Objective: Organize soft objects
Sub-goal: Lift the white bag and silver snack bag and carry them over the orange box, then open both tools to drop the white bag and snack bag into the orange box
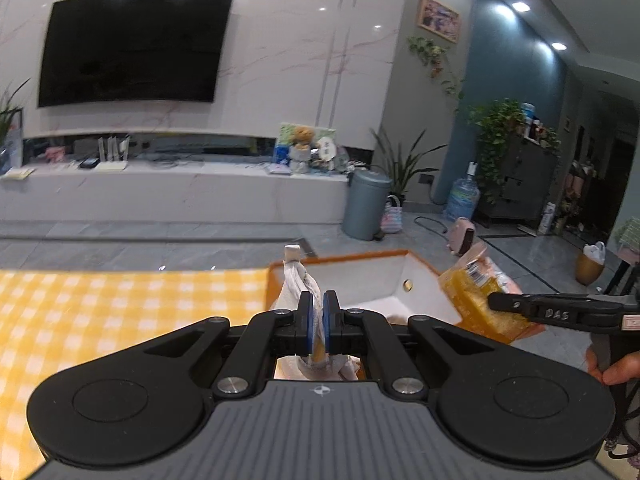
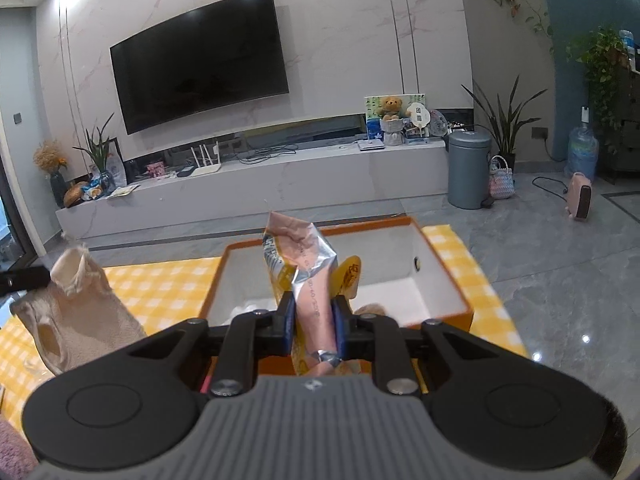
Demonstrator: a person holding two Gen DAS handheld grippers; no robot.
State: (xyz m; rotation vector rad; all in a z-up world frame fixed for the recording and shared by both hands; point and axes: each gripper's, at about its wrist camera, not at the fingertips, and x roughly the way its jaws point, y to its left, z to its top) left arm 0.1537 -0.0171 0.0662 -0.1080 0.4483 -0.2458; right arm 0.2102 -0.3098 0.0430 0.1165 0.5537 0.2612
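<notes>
The left tongs (image 1: 319, 312) are clamped tight on a cream cloth (image 1: 298, 280), pinching a thin fold of it between the blue pads (image 1: 328, 322); the cloth stands up past the tips and more of it hangs bunched under them. From the right wrist view the same cloth (image 2: 80, 312) shows to the left of the right tongs, hanging as a loose, rough-edged bag shape over the yellow checked tabletop (image 2: 160, 284), with the left tongs' dark tip at its upper edge. The right tongs (image 2: 314, 320) are narrowed onto a snack packet (image 2: 304, 268), pink and silver with yellow print, crumpled where the pads squeeze it; its top sticks up beyond the tips and its sealed end pokes out behind them. In the left wrist view that packet (image 1: 480, 300) sits to the right of the left tongs, held at the end of the right tongs' black fingers, with a hand (image 1: 616, 368) on the grip at the frame's edge. Just ahead of both tongs lies an open box (image 2: 440, 264), orange outside and white inside, resting on the tabletop; the packet is over its near side, the cloth near its left wall. Far beyond stand a wall television (image 2: 200, 60) and a grey bin (image 2: 468, 168).
</notes>
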